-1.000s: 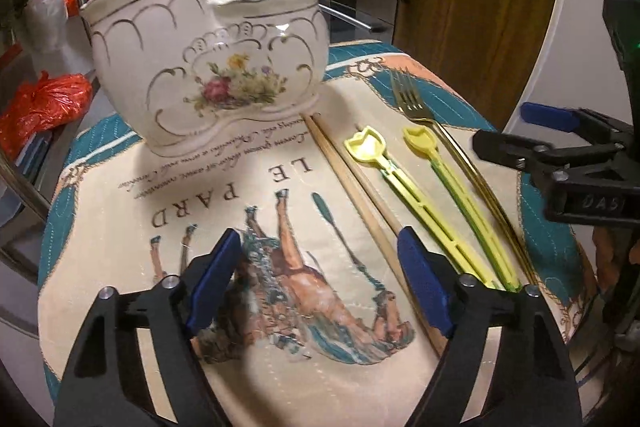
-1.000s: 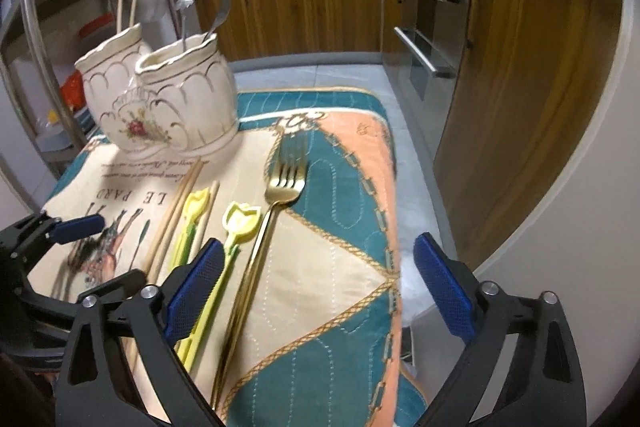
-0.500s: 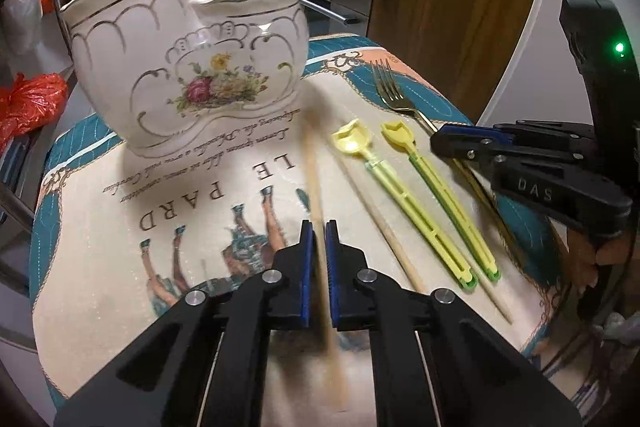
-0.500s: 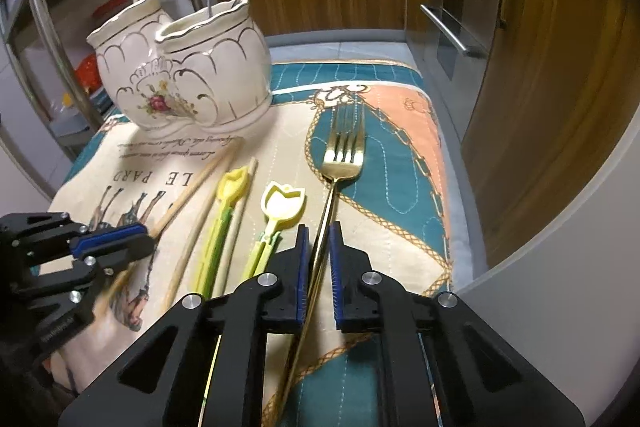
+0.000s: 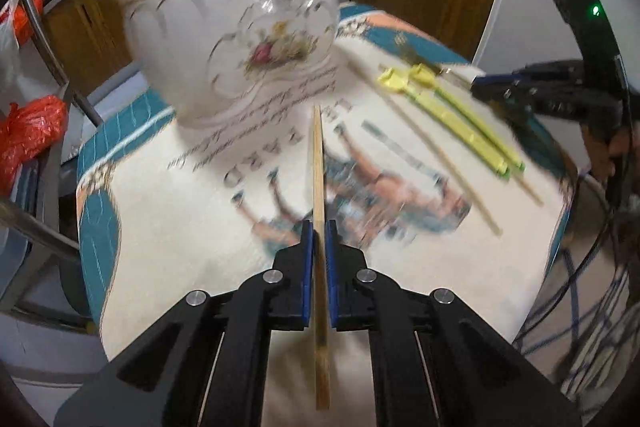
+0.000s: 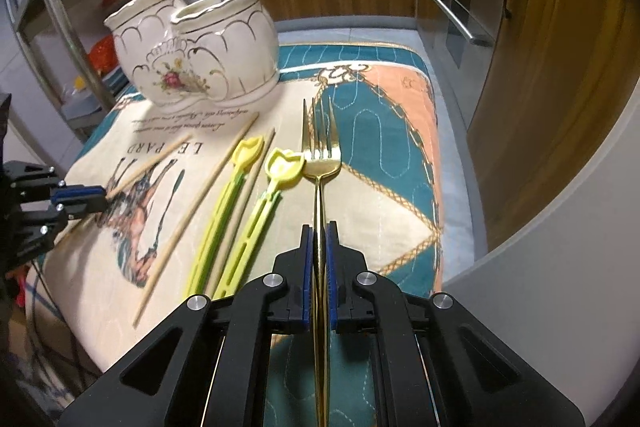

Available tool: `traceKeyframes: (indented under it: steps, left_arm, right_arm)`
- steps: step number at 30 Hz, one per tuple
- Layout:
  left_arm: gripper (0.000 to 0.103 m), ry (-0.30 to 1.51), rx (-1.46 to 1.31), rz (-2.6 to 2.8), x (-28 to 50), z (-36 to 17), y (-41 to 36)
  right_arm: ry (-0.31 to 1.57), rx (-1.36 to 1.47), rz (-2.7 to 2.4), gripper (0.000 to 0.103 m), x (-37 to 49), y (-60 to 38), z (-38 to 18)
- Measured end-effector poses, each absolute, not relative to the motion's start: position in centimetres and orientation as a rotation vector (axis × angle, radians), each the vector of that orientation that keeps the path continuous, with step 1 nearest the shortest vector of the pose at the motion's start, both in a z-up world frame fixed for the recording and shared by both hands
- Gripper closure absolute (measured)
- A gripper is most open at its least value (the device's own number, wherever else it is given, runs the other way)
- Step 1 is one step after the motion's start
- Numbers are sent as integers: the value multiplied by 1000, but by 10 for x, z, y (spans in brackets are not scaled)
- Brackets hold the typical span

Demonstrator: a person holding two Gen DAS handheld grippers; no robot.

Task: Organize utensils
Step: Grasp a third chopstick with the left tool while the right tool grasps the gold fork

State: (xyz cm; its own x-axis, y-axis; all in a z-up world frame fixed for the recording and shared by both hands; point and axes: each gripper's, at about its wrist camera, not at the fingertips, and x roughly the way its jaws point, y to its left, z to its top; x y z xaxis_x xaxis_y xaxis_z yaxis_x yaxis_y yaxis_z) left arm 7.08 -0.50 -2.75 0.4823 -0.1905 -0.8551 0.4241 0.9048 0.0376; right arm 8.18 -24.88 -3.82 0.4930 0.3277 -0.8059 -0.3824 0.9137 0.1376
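The left gripper (image 5: 319, 239) has its blue-padded jaws clamped on a thin wooden chopstick (image 5: 317, 163), whose long axis runs straight ahead, tip toward the white floral ceramic two-pot utensil holder (image 5: 236, 39); it seems lifted off the printed cloth mat (image 5: 168, 227), though blur makes that unsure. The right gripper (image 6: 319, 243) is closed tight on the handle of a gold metal fork (image 6: 320, 151), tines pointing away over the mat. Two yellow-green plastic training chopsticks (image 6: 240, 211) and loose wooden chopsticks (image 6: 196, 203) lie just left of the fork.
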Motion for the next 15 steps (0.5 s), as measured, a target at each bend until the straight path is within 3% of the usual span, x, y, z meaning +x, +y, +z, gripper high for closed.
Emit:
traceKeyframes:
  steps: [6,15]
  left_arm:
    - [96,994,189,-363,69,-27,11]
    - [95,989,136,-311,82,-31,4]
  right_arm:
    - [957,-104,415,82,88,-240,-36]
    - [947,-125,394,81,102,-234,-40]
